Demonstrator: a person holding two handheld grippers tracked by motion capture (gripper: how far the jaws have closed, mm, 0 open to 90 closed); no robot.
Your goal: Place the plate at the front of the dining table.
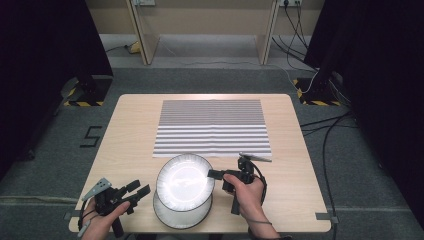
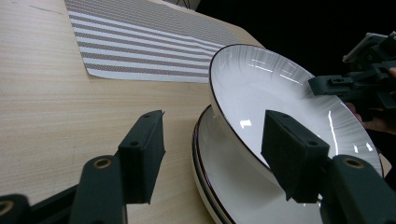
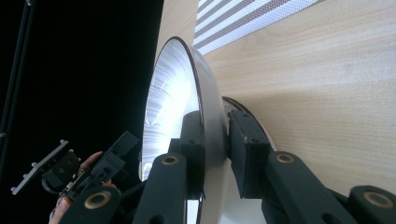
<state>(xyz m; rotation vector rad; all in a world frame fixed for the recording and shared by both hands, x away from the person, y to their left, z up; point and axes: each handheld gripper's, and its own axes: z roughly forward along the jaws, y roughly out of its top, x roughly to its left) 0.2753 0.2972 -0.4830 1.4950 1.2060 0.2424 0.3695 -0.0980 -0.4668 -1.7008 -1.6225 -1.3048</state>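
A white plate with a dark rim [image 1: 185,181] [image 2: 261,88] [image 3: 168,88] is tilted up above a second, matching plate [image 1: 182,217] [image 2: 219,186] that lies flat near the table's front edge. My right gripper [image 1: 214,174] [image 3: 215,126] is shut on the upper plate's right rim, one jaw inside the bowl and one under it. It also appears in the left gripper view as the right gripper [image 2: 327,84]. My left gripper [image 1: 140,189] [image 2: 212,135] stands open just left of the plates, with nothing held.
A grey-and-white striped placemat [image 1: 212,127] [image 2: 140,42] [image 3: 243,18] lies flat at the middle and back of the wooden table [image 1: 135,125]. Black curtains, cables and floor surround the table.
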